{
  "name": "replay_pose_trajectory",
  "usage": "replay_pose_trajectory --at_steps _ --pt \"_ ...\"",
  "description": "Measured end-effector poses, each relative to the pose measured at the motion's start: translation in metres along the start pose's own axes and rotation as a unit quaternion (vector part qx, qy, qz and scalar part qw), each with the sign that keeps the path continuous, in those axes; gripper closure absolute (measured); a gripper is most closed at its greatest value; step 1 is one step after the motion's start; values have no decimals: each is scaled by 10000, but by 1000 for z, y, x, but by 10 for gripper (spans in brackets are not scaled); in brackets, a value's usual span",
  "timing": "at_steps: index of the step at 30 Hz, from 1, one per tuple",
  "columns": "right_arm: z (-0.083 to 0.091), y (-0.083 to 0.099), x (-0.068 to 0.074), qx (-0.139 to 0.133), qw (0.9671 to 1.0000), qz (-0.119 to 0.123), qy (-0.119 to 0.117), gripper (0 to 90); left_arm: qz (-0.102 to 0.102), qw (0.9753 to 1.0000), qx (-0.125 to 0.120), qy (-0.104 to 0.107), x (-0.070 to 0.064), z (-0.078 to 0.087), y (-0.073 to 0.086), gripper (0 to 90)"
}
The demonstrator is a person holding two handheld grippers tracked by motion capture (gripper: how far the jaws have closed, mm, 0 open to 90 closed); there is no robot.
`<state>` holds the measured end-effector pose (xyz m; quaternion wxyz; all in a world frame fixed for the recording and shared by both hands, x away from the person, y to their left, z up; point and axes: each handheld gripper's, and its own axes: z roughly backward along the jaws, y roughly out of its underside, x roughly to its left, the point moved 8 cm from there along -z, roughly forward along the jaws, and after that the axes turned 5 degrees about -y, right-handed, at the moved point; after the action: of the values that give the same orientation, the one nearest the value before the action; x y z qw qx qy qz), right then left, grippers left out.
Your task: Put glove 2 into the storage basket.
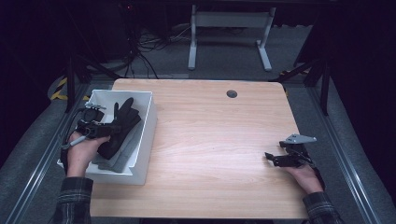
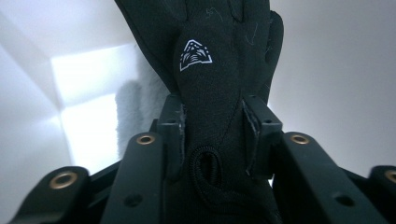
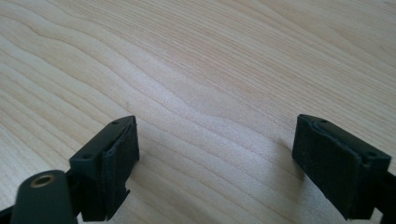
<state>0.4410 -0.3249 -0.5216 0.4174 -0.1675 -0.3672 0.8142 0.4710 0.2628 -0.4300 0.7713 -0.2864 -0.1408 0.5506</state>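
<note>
Wooden table [image 1: 210,140], pale grain, set on grey floor amid dark surroundings. Right gripper [image 1: 272,157]: held low over bare wood at the near right, jaws spread wide, nothing between them. Left gripper [image 1: 113,127]: positioned inside the white bin [image 1: 148,122] at the left edge, jaws clamped on a black glove [image 2: 219,60], raised above grey fabric [image 1: 125,151] lying in the bin

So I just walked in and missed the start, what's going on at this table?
A person is working with a hand-held gripper in each hand. The left hand-held gripper is shut on a black glove inside the white bin, above some grey fabric. The right hand-held gripper rests open over the bare wooden table, holding nothing.
</note>
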Motion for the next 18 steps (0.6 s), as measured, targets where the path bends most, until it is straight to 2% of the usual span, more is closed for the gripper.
replay_pose_trajectory --at_steps 1,3,4,6,10,13,18 --pt "0 0 0 0 10000 -1 0 151 42 10000 78 -31 2 -7 3 568" --pt "0 0 0 0 10000 0 -1 151 58 9999 87 -51 3 -9 3 477" --pt "0 0 0 0 10000 0 -1 150 61 9999 81 -48 4 -11 4 477" --pt "0 0 0 -2 10000 2 -4 150 43 9999 61 -119 5 -12 4 368" --pt "0 0 0 1 10000 3 -3 150 20 9995 -180 -243 6 -2 -3 239" --pt "0 0 0 2 10000 7 -8 149 -18 9993 -303 -217 2 6 -9 204" --pt "0 0 1 -1 10000 6 -7 149 -130 9986 -507 -5 -14 16 -19 184"
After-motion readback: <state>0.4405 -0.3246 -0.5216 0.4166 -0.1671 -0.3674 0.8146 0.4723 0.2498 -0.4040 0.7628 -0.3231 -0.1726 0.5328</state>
